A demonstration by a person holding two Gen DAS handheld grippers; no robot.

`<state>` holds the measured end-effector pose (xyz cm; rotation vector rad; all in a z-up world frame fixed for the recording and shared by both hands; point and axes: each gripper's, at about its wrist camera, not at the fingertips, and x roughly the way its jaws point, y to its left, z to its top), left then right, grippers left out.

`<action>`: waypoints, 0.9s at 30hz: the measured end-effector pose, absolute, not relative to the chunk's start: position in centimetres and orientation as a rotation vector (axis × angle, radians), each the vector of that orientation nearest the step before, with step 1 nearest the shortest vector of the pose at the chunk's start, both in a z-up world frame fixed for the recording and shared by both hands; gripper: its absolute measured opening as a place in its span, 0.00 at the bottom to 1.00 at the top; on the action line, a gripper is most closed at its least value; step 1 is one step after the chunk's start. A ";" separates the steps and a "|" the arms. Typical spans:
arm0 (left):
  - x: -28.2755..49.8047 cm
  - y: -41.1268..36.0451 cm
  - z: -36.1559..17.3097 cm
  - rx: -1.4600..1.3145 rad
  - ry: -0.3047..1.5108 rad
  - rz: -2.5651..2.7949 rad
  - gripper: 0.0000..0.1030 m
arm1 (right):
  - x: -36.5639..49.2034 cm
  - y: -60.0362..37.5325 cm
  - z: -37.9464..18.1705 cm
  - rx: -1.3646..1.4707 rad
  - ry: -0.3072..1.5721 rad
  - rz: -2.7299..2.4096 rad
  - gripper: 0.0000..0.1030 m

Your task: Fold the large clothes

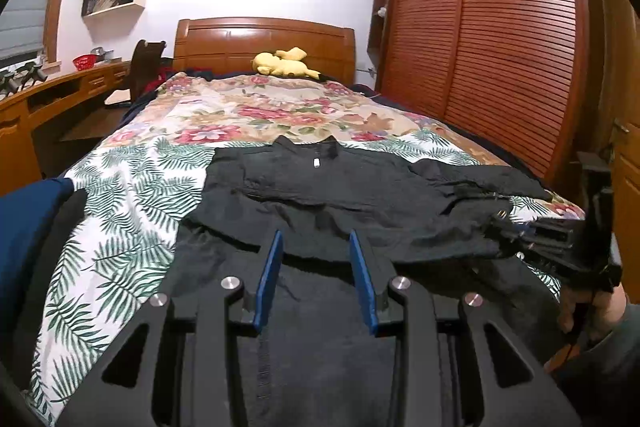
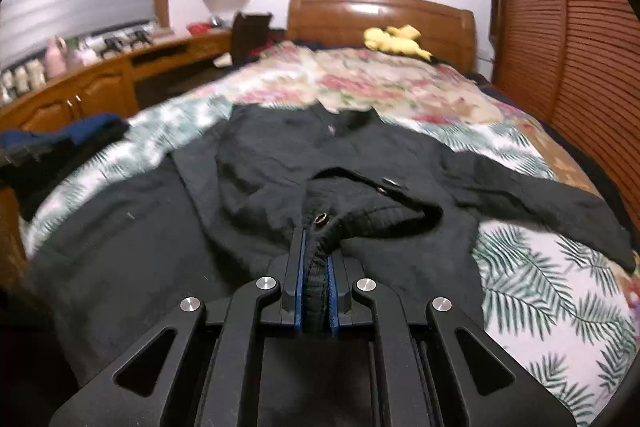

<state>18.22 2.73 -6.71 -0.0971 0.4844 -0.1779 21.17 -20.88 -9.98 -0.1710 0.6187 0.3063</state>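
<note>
On the bed [image 1: 120,195], right tool [image 2: 315,267] pinches the black jacket's [image 1: 340,187] cuff — carry it across flat; left tool [image 1: 316,267] half-open, empty.

Black jacket [image 1: 340,195] on leaf-and-floral bedspread [image 1: 132,195]

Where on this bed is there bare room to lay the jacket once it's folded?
Free: the floral spread between the black jacket collar and the yellow plush toy, and the leaf-print strip left of the jacket. Crowded: the near end, under the jacket; the right gripper pinches its cuff; dark clothes fill the left edge.
</note>
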 end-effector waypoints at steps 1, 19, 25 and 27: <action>18.3 2.4 -6.8 -0.092 0.485 -0.182 0.32 | 21.3 -21.1 -10.5 -0.172 0.648 0.307 0.07; 19.3 -1.4 -7.6 -0.047 0.503 -0.225 0.32 | 21.8 -22.4 -11.4 -0.152 0.653 0.340 0.44; 19.2 -1.8 -7.5 -0.048 0.488 -0.243 0.32 | 24.1 -21.7 -15.2 -0.152 0.788 0.346 0.44; 19.1 -1.9 -7.3 -0.051 0.479 -0.248 0.32 | 24.6 -21.7 -16.4 -0.151 0.827 0.341 0.44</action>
